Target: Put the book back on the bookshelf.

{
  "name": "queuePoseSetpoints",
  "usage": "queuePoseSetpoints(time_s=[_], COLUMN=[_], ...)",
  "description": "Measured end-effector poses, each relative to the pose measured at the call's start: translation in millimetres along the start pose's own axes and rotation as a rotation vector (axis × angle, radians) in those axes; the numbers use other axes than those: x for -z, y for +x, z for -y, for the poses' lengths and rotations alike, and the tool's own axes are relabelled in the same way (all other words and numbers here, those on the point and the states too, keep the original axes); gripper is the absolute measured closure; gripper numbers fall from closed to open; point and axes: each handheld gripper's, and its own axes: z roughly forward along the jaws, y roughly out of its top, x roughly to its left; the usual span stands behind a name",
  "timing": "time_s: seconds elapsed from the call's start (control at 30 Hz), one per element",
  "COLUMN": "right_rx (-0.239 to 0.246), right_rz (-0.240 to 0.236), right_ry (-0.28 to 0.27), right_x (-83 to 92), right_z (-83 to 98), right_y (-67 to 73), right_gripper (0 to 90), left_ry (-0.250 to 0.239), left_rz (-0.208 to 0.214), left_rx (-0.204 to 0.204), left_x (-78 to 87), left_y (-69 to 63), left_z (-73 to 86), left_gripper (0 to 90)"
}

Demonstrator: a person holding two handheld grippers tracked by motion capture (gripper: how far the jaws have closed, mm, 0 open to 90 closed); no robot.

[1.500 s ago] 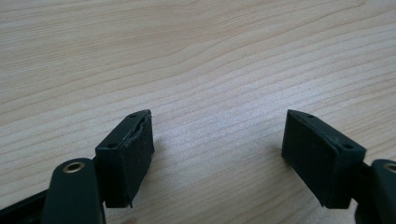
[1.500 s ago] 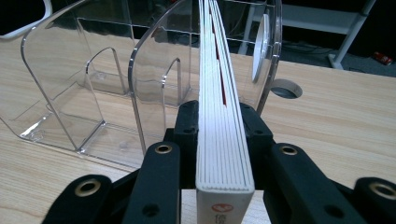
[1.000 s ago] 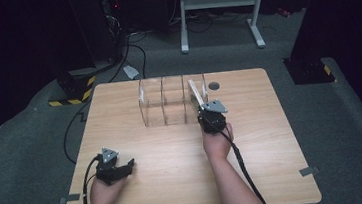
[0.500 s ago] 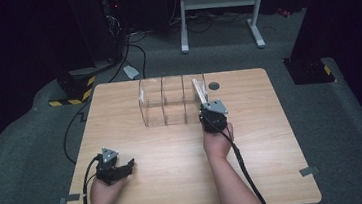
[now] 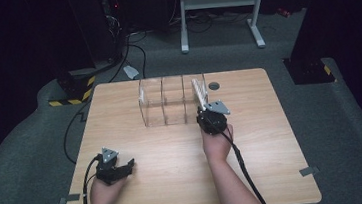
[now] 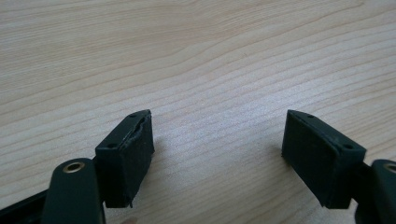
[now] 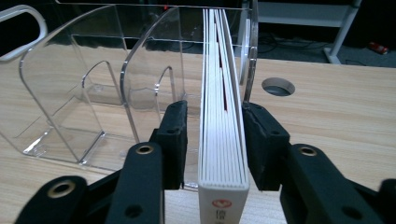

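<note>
Right claw just loosened around white book

Evenly lit pale desk against a dim, near-black room, soft short shadows beneath the jaws in the left gripper view, faint glare streaks on the clear rack, near parts softly blurred, high view slightly grainy

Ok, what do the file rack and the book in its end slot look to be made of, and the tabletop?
The file rack looks like clear, glossy acrylic: you see the table through its walls and its edges catch light. The book shows matte white paper page edges in layers, with a smooth white cover, likely card. The table shows pale wood grain with a satin sheen; solid wood or laminate, I cannot tell.
</note>
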Motion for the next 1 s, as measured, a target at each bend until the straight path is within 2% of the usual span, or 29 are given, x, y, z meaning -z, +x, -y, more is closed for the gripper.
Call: queuePoseSetpoints(time_s=[0.23,0.43,0.53,0.67,0.77,0.93,1.0], right_rx=[0.006,-0.007,0.005,-0.009,-0.012,-0.021,-0.037], right_rz=[-0.038,-0.057,-0.069,-0.084,-0.09,-0.081,-0.087], right_ry=[0.002,0.026,0.046,0.062,0.071,0.067,0.068], right_x=[11.1,17.3,16.7,16.0,14.2,12.0,11.5], right_z=[10.5,27.0,36.0,43.9,46.8,47.1,47.0], right_y=[-5.0,-12.1,-12.0,-10.8,-10.0,-11.0,-11.6], right_gripper=[54.1,54.8,55.9,56.0,58.4,68.3,69.4], left_ry=[0.0,0.0,0.0,0.0,0.0,0.0,0.0], left_rz=[-0.001,0.0,0.0,0.0,0.0,0.0,0.0], left_rx=[-0.003,0.0,0.0,0.0,-0.001,0.0,0.0], left_x=[0.0,0.0,0.0,0.0,0.0,0.0,0.0], left_y=[0.2,0.0,0.0,-0.1,0.0,0.0,0.0], left_z=[0.0,0.0,0.0,0.0,0.0,0.0,0.0], left_gripper=[25.0,25.0,25.0,24.9,25.0,24.9,25.0])
